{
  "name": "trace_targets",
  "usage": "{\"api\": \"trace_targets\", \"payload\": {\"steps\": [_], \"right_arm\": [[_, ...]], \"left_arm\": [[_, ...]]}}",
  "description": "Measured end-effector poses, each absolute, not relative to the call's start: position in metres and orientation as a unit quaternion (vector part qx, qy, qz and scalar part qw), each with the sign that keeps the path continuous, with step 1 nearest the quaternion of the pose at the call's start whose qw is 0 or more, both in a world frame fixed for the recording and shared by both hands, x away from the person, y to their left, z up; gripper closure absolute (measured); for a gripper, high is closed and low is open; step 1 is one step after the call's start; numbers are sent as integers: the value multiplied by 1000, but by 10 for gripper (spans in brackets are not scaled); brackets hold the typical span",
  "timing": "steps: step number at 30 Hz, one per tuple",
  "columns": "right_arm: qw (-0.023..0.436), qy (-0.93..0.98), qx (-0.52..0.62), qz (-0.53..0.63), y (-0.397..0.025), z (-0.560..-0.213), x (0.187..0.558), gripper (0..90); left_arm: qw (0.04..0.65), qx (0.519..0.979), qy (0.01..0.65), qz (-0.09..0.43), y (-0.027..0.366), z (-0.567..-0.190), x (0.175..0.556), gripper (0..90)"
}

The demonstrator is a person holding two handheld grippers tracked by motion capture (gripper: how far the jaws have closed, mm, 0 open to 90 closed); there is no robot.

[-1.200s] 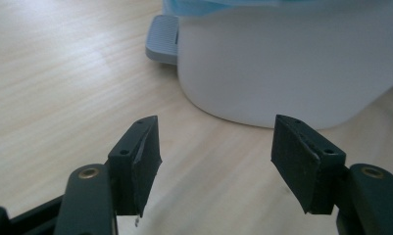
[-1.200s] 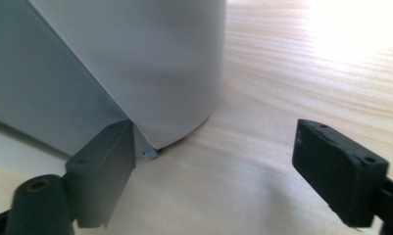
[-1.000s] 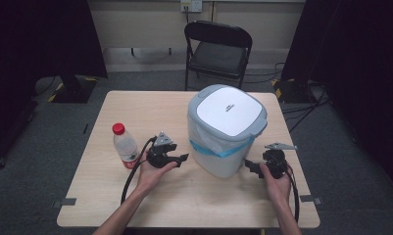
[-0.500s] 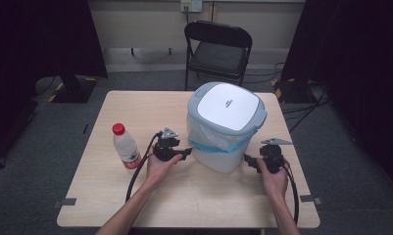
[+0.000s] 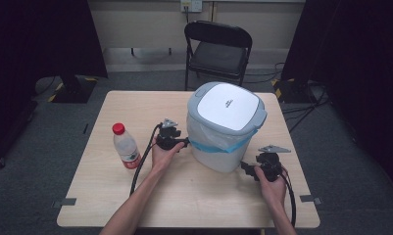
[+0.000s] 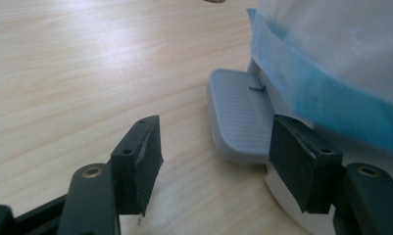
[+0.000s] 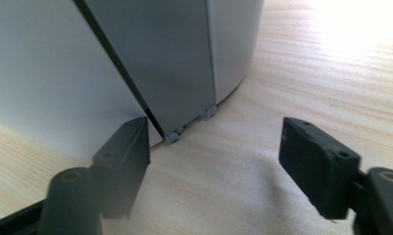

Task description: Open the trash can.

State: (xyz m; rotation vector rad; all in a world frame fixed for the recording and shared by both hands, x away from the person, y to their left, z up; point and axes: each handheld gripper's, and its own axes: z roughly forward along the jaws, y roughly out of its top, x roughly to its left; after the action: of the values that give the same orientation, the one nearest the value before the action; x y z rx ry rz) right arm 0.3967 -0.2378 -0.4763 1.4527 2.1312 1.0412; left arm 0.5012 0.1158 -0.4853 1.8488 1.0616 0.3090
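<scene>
Closing in on the bin's pedal

Over the last second our left gripper (image 5: 183, 142) has slid up to the bin (image 5: 226, 128) at mid-table, jaws wide by its grey pedal (image 6: 238, 120); our right gripper (image 5: 248, 168), also wide, waits at the base. A bottle (image 5: 125, 151) stands left on the pale wooden table (image 5: 110, 196); a folding chair (image 5: 217, 46) sits behind.

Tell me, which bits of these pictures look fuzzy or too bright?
In the right gripper view the nearer black jaw at lower left is blurry, and strong glare washes out the table at top right. In the left gripper view the bin's blue bag is soft, while the grey pedal is sharper. In the high view the bin lid shines bright and the room's sides are dark.
</scene>
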Motion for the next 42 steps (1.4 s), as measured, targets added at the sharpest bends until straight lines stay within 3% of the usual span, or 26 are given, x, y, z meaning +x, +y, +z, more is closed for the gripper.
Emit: {"api": "trace_targets", "payload": {"steps": [6, 12, 16, 21, 24, 27, 32, 33, 34, 42], "right_arm": [[172, 737, 527, 386, -239, -476, 400, 391], [160, 743, 528, 380, -239, -473, 407, 436], [177, 733, 533, 383, -238, -473, 415, 531], [196, 722, 538, 388, -237, -474, 425, 571], [204, 716, 541, 391, -236, -474, 433, 660], [212, 705, 545, 400, -233, -476, 438, 669], [236, 705, 548, 384, -229, -475, 442, 638], [225, 691, 559, 399, -231, -475, 442, 503], [228, 688, 562, 399, -232, -476, 442, 454], [237, 700, 558, 377, -234, -469, 423, 380]], "left_arm": [[490, 761, 407, 124, 113, -485, 497, 637], [490, 772, 393, 100, 120, -483, 485, 692], [484, 783, 380, 93, 124, -481, 475, 683], [480, 795, 363, 79, 124, -477, 462, 674], [473, 804, 351, 78, 120, -479, 454, 672], [474, 801, 358, 78, 120, -479, 441, 694], [476, 808, 341, 66, 120, -478, 425, 640], [470, 813, 335, 74, 121, -477, 420, 636], [468, 816, 328, 87, 122, -476, 419, 637], [465, 794, 376, 108, 140, -472, 433, 659]]}}
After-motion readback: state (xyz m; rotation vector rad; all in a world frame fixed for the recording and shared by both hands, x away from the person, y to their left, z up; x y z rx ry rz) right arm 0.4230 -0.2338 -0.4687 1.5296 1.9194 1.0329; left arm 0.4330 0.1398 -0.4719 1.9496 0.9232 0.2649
